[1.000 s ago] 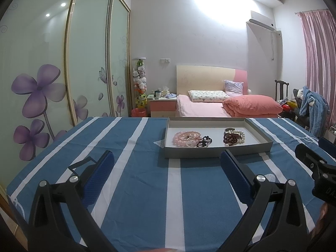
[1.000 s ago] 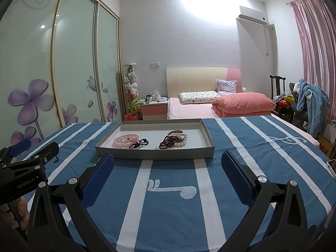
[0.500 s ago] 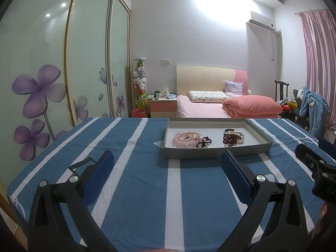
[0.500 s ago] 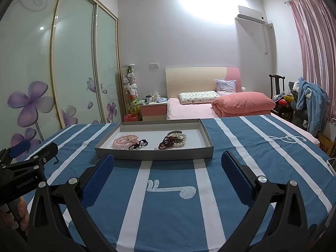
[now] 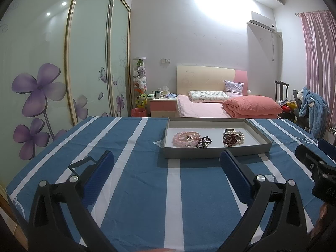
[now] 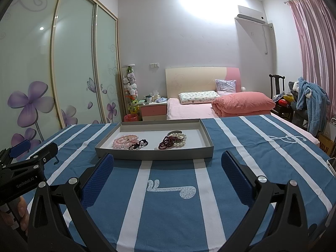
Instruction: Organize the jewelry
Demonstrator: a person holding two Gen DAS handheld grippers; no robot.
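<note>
A shallow grey tray (image 5: 216,152) (image 6: 154,154) sits on the blue striped tablecloth. Inside lie pink bead bracelets (image 5: 185,139) (image 6: 125,141), a small black bead bracelet (image 5: 204,142) (image 6: 139,144), a dark red bead strand (image 5: 230,139) (image 6: 167,142) and a white pearl strand (image 5: 238,135) (image 6: 179,139). My left gripper (image 5: 167,170) is open and empty, short of the tray's near wall. My right gripper (image 6: 167,170) is open and empty, also just short of the tray.
The table (image 5: 134,180) carries a blue cloth with white stripes. A small clear packet (image 5: 160,143) lies left of the tray. A white device edge (image 6: 331,164) shows at the table's right edge. A wardrobe, bed and chair stand beyond the table.
Both grippers have drifted slightly; the tray sits a little differently in each view. The jaws stay open and the jewelry has not moved.
</note>
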